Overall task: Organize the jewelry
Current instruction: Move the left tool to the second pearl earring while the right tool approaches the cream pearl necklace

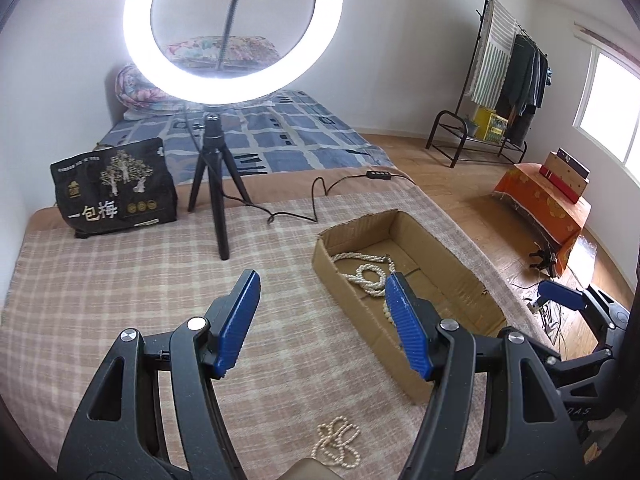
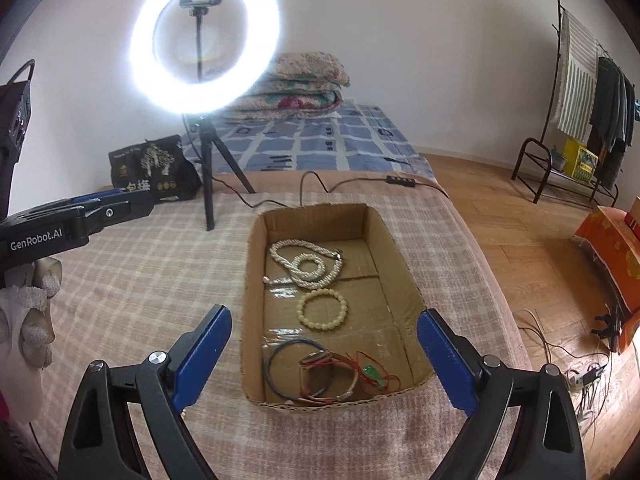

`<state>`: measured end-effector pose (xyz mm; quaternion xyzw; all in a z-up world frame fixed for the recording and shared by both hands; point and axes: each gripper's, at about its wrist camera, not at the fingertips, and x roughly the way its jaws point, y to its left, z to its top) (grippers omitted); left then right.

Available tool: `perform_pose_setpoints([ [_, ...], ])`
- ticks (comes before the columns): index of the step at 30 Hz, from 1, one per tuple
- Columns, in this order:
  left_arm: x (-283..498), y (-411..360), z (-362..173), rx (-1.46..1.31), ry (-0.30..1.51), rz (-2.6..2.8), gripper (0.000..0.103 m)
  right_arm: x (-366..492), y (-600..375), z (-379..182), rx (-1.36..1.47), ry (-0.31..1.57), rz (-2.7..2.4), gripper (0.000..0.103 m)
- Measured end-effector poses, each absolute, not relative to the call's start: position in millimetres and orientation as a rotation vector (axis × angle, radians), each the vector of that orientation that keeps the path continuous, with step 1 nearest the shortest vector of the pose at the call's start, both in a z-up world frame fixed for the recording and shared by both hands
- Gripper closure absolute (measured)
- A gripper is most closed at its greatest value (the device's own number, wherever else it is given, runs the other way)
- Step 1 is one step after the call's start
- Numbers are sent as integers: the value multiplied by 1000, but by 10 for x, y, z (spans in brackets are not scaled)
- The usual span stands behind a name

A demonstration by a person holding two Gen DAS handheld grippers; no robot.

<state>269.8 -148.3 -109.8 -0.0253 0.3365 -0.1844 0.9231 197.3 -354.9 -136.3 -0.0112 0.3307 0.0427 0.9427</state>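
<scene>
A shallow cardboard box (image 2: 394,264) lies on the checked blanket; it also shows in the left wrist view (image 1: 452,252). In it lie a white pearl necklace (image 2: 308,264), a cream bead bracelet (image 2: 322,311), a dark bangle (image 2: 280,364) and red cord bracelets (image 2: 344,376). A small pearl strand (image 1: 338,442) lies loose on the blanket, below my left gripper (image 1: 320,304), which is open and empty. My right gripper (image 2: 324,336) is open and empty, held over the box's near end. The pearl necklace (image 1: 366,274) shows partly behind the left gripper's right finger.
A lit ring light on a black tripod (image 2: 206,176) stands behind the box, its cable (image 2: 320,184) trailing across the blanket. A black snack bag (image 1: 114,188) stands at the back left. Beyond the bed edge on the right are wood floor, an orange-covered box (image 1: 548,204) and a clothes rack (image 1: 508,92).
</scene>
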Motion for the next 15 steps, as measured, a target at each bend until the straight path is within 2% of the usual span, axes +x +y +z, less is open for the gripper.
perform_pose_setpoints([
  [4,2614,-1278,-1117,-39,697,-364,36,1898,-3409,-1326,-21,627,144,8],
  [15,2326,-723,-1284,-46,745,-342,36,1788,-2880,-1470,-122,662,262,9],
])
